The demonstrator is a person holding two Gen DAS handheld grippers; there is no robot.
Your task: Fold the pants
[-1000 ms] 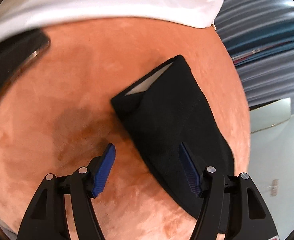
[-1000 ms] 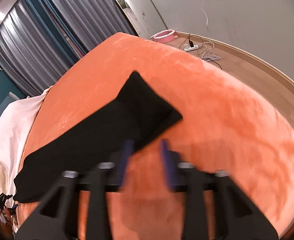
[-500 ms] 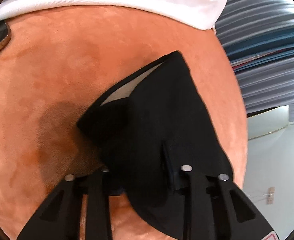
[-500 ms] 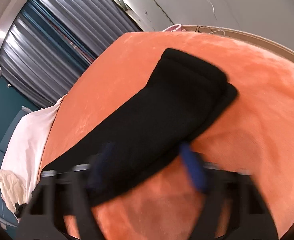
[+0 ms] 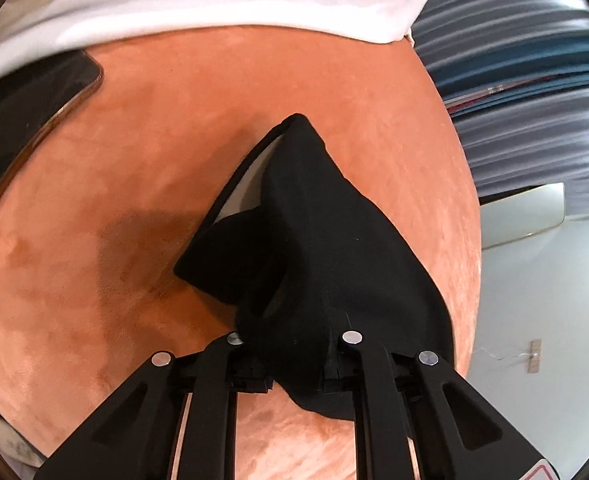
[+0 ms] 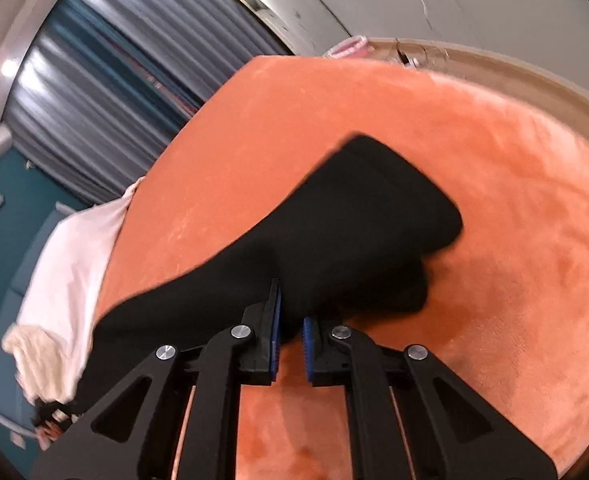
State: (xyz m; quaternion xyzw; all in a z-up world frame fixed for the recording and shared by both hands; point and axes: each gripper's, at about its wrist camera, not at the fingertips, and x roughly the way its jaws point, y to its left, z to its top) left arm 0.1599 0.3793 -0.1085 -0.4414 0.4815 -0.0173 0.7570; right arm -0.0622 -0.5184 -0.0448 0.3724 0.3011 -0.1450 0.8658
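Left wrist: both claws [image 5: 290,344] [image 6: 290,332] pinch lifted pants [image 5: 334,248].

black pants [image 5: 334,248], bunched, lifted off orange bed, pale lining showing

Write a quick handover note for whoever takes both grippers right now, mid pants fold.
Left gripper: shut on the pants, near one end; cloth hides its pads.
Right gripper: shut on the pants at the other end, blue pads pinching the edge.
Pants: black, a long strip on the orange cover, both held ends raised off it.
Done: both ends gripped and raised.
Left: probably bring the ends together, lay the fold flat, let go.
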